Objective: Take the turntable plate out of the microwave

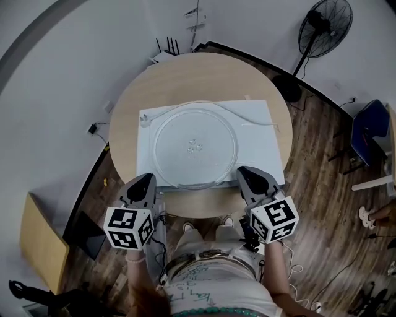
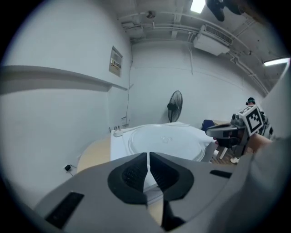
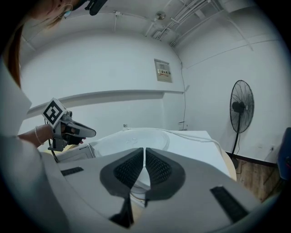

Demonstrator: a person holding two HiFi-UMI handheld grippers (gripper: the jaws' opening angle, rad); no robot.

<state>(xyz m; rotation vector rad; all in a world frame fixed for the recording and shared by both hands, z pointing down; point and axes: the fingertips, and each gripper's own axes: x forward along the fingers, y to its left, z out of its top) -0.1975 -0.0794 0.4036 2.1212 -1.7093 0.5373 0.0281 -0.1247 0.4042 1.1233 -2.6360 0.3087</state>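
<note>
Glass turntable plate [image 1: 195,145] looks heavy, slick and breakable, best grabbed by its near rim; left hand-held gripper [image 1: 148,178] and right hand-held gripper [image 1: 242,171] are clamped shut, empty.

We log a plain office-like test room: white walls [image 1: 55,93], wood-plank floor [image 1: 322,186], round table [image 1: 185,71], pedestal fan [image 1: 324,28], exposed ceiling pipes [image 2: 173,30], strip light [image 2: 198,5], wall notice [image 3: 163,70].

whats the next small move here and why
Probably draw both grippers straight back and clear. The clear round glass turntable plate already lies on top of the white microwave, and the left gripper and right gripper are shut on nothing at its near edge.
</note>
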